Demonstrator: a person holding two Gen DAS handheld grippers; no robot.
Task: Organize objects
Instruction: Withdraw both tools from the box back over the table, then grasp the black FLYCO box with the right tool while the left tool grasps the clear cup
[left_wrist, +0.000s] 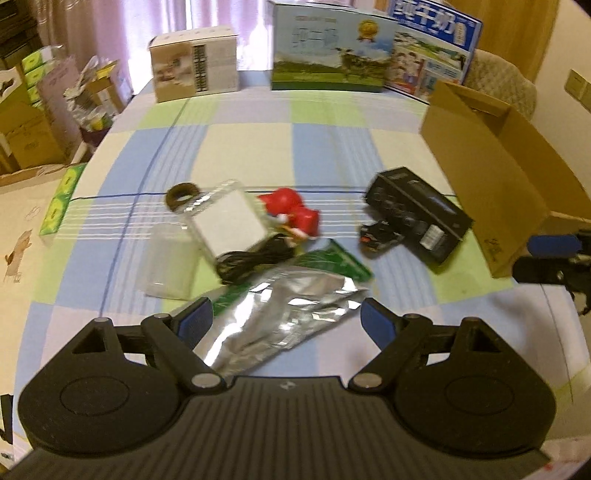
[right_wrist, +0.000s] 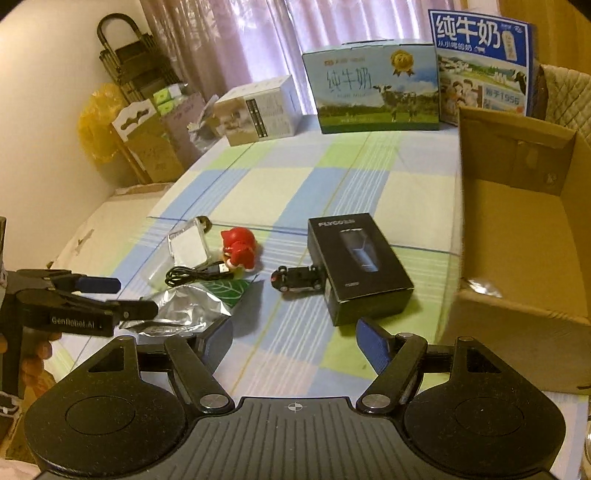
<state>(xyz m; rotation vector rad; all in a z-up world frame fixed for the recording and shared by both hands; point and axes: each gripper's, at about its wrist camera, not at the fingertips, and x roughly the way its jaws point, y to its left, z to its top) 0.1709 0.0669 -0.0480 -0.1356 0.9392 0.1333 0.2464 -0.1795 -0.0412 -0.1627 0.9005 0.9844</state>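
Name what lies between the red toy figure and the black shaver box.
Only bare checked tablecloth; the small black toy car sits nearer the camera, right wrist view. Red figure, box.

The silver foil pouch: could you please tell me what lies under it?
A green leaf-print packet pokes out from beneath the silver foil pouch; how far it extends underneath is hidden.

"FLYCO" on black box (right_wrist: 360, 267); "纯牛奶" on milk carton (right_wrist: 371, 90).

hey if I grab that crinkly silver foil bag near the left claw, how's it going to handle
The silver foil bag looks creased and flattened, so it will probably flop and bend rather than stay stiff. Its shiny film may slip between the pads. It seems nearly empty, so likely light, and a push would probably slide it on the tablecloth.
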